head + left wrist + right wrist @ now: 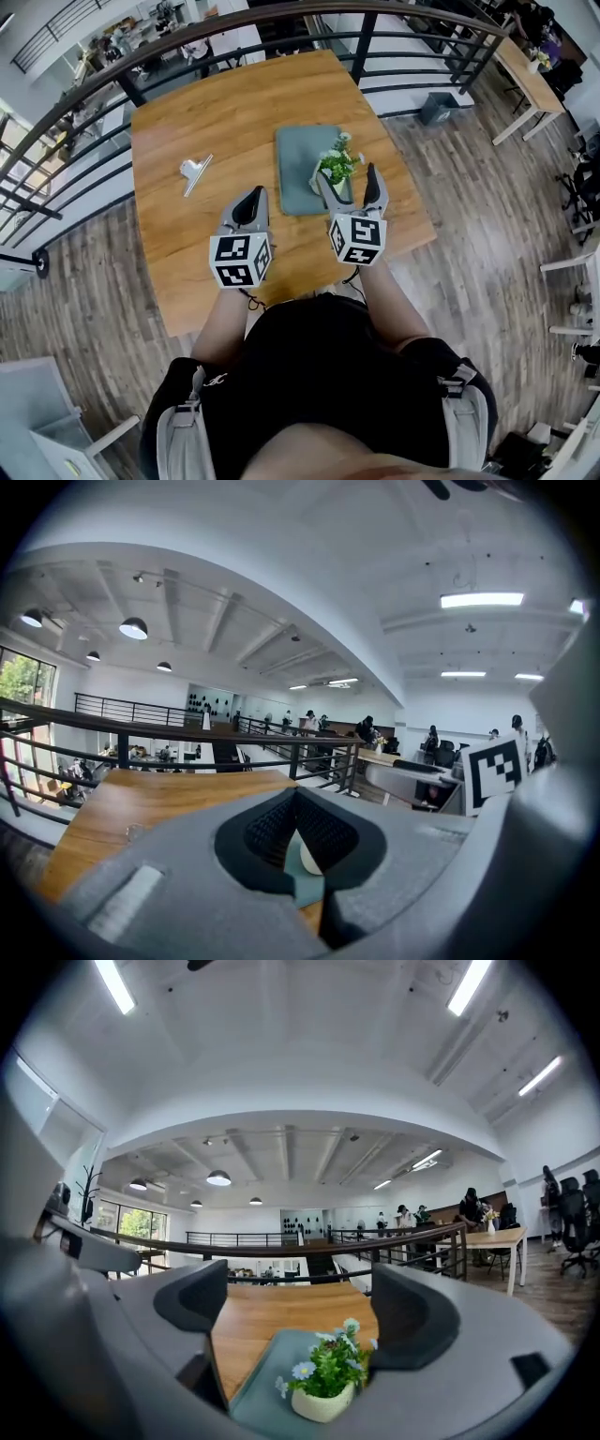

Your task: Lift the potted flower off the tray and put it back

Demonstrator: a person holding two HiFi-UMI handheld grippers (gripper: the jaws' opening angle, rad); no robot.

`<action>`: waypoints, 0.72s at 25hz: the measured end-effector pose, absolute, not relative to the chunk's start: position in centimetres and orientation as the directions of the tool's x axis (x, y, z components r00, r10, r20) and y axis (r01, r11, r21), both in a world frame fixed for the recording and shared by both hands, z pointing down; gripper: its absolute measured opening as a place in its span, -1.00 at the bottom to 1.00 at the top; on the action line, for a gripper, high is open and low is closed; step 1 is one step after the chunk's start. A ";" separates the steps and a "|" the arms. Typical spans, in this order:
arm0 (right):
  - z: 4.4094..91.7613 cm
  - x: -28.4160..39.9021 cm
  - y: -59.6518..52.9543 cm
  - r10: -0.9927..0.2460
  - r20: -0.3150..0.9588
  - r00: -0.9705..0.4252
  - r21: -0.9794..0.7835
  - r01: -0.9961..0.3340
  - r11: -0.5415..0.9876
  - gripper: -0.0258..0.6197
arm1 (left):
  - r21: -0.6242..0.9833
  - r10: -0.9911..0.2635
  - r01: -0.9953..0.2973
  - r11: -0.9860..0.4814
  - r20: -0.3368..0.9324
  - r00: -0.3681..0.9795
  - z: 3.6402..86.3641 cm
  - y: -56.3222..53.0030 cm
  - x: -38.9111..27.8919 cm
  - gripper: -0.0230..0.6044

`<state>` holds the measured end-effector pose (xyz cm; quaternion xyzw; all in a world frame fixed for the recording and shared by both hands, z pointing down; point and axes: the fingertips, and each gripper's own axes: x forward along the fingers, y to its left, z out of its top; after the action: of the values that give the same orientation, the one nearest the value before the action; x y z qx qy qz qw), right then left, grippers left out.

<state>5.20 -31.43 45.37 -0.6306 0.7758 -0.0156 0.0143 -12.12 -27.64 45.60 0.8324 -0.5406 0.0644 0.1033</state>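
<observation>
Open-plan mezzanine, wooden bench (234, 103) up against a dark railing (281, 14). Grey tray (298, 159) sits mid-bench, with a metal clip (195, 173) lying well off to its left.

Potted flower (336, 169) stands upright on the tray, in the right part, toward the near end. The white pot is on the tray surface, not lifted.

Right gripper (347, 178) is wide open and pointing level along the bench, one jaw on each side of the plant. In the right gripper view the flower (328, 1382) sits low between the jaws and closer to the right-hand one. The blooms overlap that pad, but neither pad is pressing on the pot. So the pot is dead ahead of this gripper and slightly below its jaw line.

Left gripper (251, 202) has its jaw tips together with nothing between them. It's parked over bare bench just left of the tray's near end, and tray and pot only peek through the gap under its pads in its own view.

My read: the right one does the pick. It needs to drop a touch and shift right to centre the pot, then close on the pot body, not the foliage. The risk is pinching leaves and tipping the pot.
</observation>
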 end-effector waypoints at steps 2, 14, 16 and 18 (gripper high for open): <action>46.8 4.8 -32.0 -0.974 0.041 -0.221 -0.030 -0.975 0.220 0.63 | 0.102 -0.890 -0.919 -0.381 0.227 0.394 45.8 -27.7 -12.3 -0.88; 57.0 3.8 -32.9 -0.926 0.272 -0.262 -0.050 -0.965 0.258 0.80 | 0.098 -0.911 -0.948 -0.304 0.262 0.319 47.2 -27.7 -13.9 -0.88; 58.4 3.5 -33.0 -0.914 0.304 -0.268 -0.046 -0.963 0.267 0.80 | 0.096 -0.914 -0.953 -0.288 0.270 0.303 47.3 -27.6 -14.2 -0.88; 60.0 3.5 -33.0 -0.901 0.337 -0.271 -0.045 -0.961 0.272 0.80 | 0.093 -0.917 -0.958 -0.272 0.275 0.287 47.5 -27.4 -14.5 -0.88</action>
<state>3.48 -33.01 60.03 -0.5909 0.7881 -0.1209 -0.1233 -14.49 -27.42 47.51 0.7931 -0.5911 0.0836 0.1208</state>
